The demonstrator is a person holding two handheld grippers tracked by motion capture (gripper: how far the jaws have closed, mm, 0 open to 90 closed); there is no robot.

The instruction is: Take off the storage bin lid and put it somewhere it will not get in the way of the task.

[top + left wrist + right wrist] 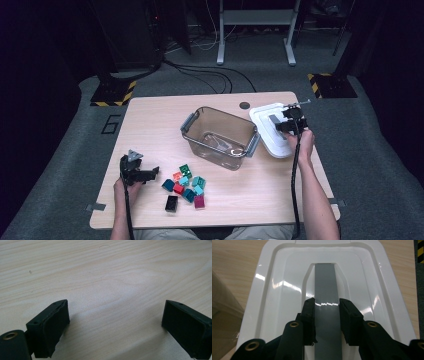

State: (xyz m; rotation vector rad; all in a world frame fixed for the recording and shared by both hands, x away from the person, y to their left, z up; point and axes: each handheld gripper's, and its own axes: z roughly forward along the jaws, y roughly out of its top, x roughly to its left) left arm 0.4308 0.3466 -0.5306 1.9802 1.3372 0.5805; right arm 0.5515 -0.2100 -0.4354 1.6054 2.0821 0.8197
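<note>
Wooden table point(150, 130), right hand-held gripper point(327, 308) clamping lid's grey handle point(325, 280) (snugly)

A light wooden rectangular table point(150, 125) carries a clear plastic bin with grey handles point(220, 137) at centre, a white plastic lid point(267, 132) right of it, and small coloured blocks point(185, 185) lower centre.

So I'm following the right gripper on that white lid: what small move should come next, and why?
Probably lift the lid a little off the table. The right gripper is closed on the lid's grey handle, and the lid lies beside the clear bin, which stands open, so raising it seems the natural next step.
</note>
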